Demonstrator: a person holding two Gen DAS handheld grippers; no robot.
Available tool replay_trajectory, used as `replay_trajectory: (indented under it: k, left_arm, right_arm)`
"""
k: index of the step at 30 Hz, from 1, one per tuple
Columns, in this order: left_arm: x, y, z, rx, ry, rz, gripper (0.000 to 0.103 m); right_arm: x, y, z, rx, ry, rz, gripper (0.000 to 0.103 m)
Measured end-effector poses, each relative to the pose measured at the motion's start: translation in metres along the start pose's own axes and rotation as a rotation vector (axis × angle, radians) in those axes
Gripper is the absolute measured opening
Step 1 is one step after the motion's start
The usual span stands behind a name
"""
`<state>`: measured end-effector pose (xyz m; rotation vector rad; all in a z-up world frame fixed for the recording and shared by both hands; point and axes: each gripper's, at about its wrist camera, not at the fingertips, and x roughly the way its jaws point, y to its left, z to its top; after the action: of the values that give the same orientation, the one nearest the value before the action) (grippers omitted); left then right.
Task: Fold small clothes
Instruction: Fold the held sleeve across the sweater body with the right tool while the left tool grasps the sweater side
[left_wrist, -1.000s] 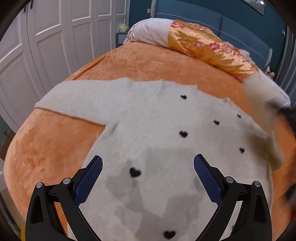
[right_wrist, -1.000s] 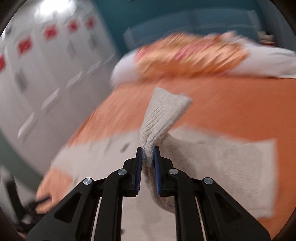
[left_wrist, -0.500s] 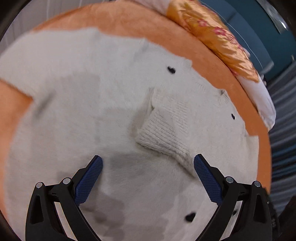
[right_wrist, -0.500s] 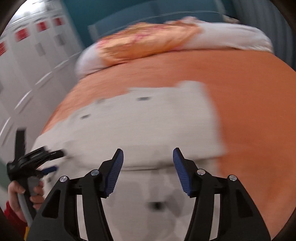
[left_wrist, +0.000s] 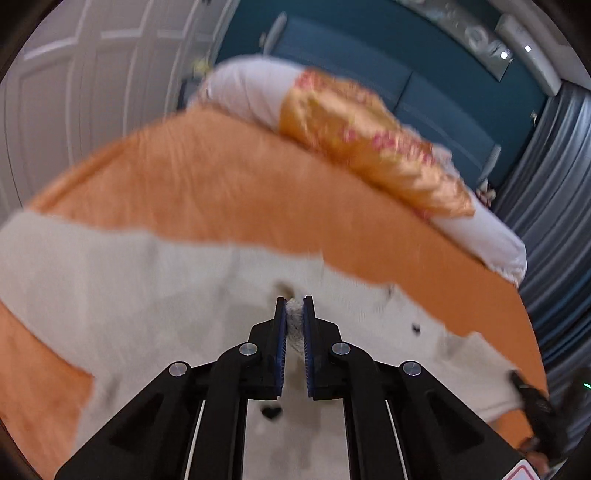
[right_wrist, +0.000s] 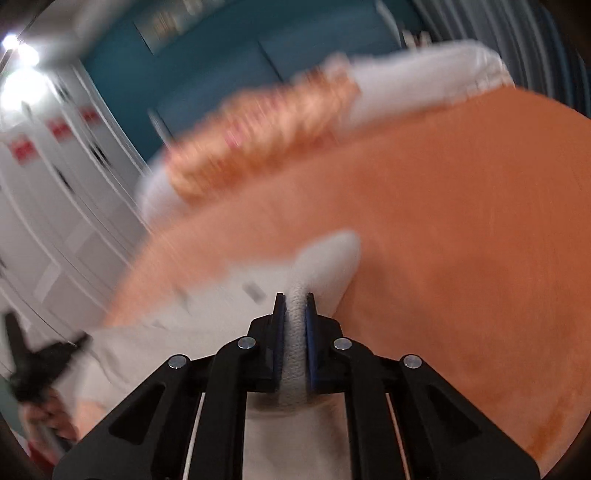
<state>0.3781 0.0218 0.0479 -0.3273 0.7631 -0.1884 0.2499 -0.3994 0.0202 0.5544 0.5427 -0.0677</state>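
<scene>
- Cream sweater (left_wrist: 155, 295) lies spread on the orange bedspread (left_wrist: 221, 184), toward its near edge.
- Left gripper (left_wrist: 294, 314): jaws have just been closing; pads now clamp a fold of sweater knit.
- Right gripper (right_wrist: 294, 314): jaws have just been closing; pads pinch a raised fold at the sweater's right edge.
- Patterned pillow (left_wrist: 369, 144) at the far edge.

I look across a bed covered with an orange plush blanket (left_wrist: 229, 177). At its head lies a long white bolster (left_wrist: 243, 88) with an orange floral quilt (left_wrist: 369, 147) draped over it. Behind stands a teal padded headboard (left_wrist: 369, 70) against a teal wall. White panelled wardrobe doors (left_wrist: 85, 85) run along one side; in the right wrist view they carry red labels (right_wrist: 23, 151), blurred. Grey pleated curtains (left_wrist: 554, 206) hang on the other side. A bright ceiling light (right_wrist: 18, 70) glares at upper left.
</scene>
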Motion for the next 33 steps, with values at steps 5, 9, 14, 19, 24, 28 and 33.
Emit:
replay_trajectory:
  k: [5,9,14,19,24,28,33]
  left_arm:
    - [0.066,0.025,-0.043,0.021,0.194,0.123,0.007]
    - [0.078,0.035,-0.07,0.015,0.224,0.141,0.007]
    - [0.079,0.035,-0.07,0.006,0.22,0.142,0.008]
    - [0.078,0.038,-0.078,0.016,0.216,0.154,0.01]
    - [0.08,0.041,-0.08,0.031,0.208,0.155,0.014]
    - [0.078,0.04,-0.083,0.029,0.187,0.16,0.015]
    - [0.039,0.061,-0.081,-0.062,0.182,0.094,0.02]
  right_arm:
    - [0.076,-0.039,-0.046,0.013,0.295,-0.229,0.009]
    - [0.046,-0.022,-0.036,0.023,0.197,-0.205,0.01]
    - [0.025,-0.004,-0.024,-0.023,0.082,-0.18,0.01]
    - [0.088,-0.012,-0.059,-0.136,0.326,-0.247,0.0]
    - [0.052,-0.005,-0.05,-0.085,0.215,-0.187,0.003]
    - [0.069,-0.017,-0.081,-0.177,0.312,-0.258,0.0]
    - [0.038,0.022,-0.075,-0.198,0.264,-0.243,0.005]
